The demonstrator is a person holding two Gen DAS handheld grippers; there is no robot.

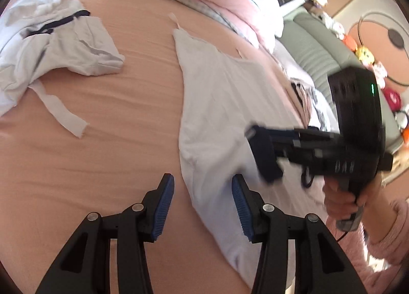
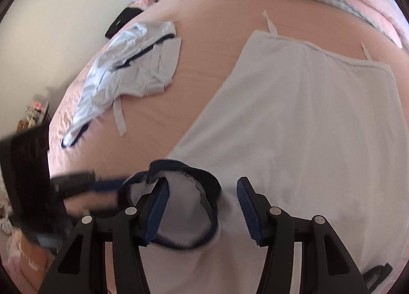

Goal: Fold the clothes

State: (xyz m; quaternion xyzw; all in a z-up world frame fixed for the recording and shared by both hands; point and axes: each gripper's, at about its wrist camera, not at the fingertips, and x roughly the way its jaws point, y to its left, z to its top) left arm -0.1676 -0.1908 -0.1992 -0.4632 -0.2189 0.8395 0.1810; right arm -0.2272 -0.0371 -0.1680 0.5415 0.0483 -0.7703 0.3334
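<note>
Pink bed (image 1: 107, 120) fills both frames. White top (image 2: 294, 120) lies flat at centre-right of my right view, navy collar (image 2: 202, 186) at lower centre. Crumpled white garment (image 1: 51, 45) sits upper left, well apart. My left gripper (image 1: 203, 204) is part open over the top's edge, holding nothing. My right gripper (image 2: 202, 207) is part open, straddling the collar; can't tell if it's pinching.

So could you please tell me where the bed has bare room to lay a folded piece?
Bare sheet lies between the crumpled garment and the flat white garment. The quilt crowds the far edge.
</note>
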